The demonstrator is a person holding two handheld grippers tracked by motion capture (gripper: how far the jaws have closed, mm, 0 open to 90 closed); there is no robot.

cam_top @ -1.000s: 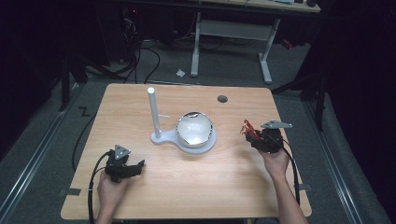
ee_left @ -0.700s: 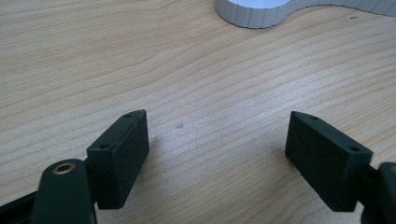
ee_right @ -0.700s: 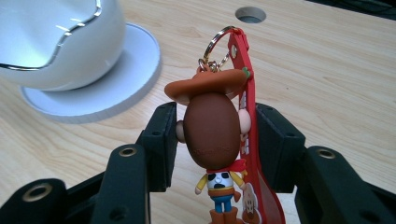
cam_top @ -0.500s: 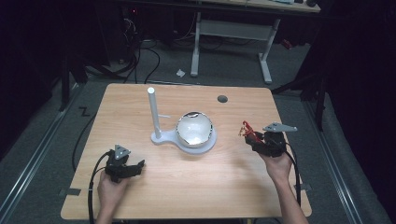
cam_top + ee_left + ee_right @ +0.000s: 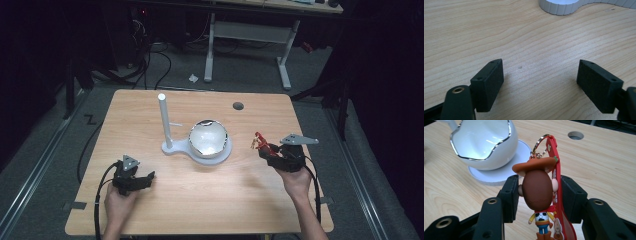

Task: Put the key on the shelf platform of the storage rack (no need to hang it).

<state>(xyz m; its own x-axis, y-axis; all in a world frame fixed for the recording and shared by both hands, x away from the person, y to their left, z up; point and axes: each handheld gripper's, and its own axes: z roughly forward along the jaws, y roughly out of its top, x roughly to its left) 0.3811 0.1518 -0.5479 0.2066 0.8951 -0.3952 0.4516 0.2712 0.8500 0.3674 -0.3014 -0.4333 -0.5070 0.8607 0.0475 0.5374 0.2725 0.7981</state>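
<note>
Right gripper (image 5: 261,147) has shifted slightly toward the counter's (image 5: 210,200) near edge since a second ago; jaws clamp cowboy keychain figure (image 5: 537,192) near right edge. Left gripper (image 5: 540,80) unmoved by near-left corner, jaws wide, empty. White egg-shaped dish (image 5: 208,139) sits at centre.
</note>
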